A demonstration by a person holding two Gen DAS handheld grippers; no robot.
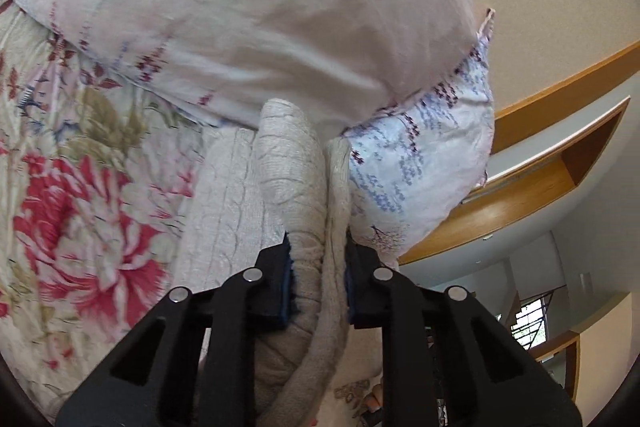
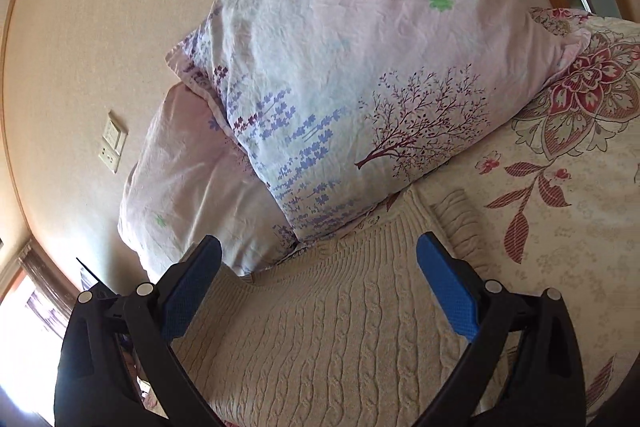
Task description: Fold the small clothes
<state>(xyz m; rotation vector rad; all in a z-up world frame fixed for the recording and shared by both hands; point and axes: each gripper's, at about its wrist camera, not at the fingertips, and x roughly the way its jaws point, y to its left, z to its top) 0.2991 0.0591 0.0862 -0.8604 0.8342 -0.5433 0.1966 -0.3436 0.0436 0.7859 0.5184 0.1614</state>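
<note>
A cream cable-knit sweater (image 2: 328, 327) lies on a floral bedspread, its ribbed hem near the pillows. In the left wrist view my left gripper (image 1: 318, 267) is shut on a bunched fold of that sweater (image 1: 296, 187), which stands up between the blue pads and is lifted off the bed. In the right wrist view my right gripper (image 2: 320, 251) hangs open over the flat knit, its blue pads (image 2: 448, 287) wide apart with nothing between them.
Two pale pillows with lilac tree prints (image 2: 360, 67) are stacked against the beige wall, just beyond the sweater. The floral bedspread (image 1: 80, 187) spreads to the side. A wall socket (image 2: 112, 143) and wooden trim (image 1: 520, 187) are in view.
</note>
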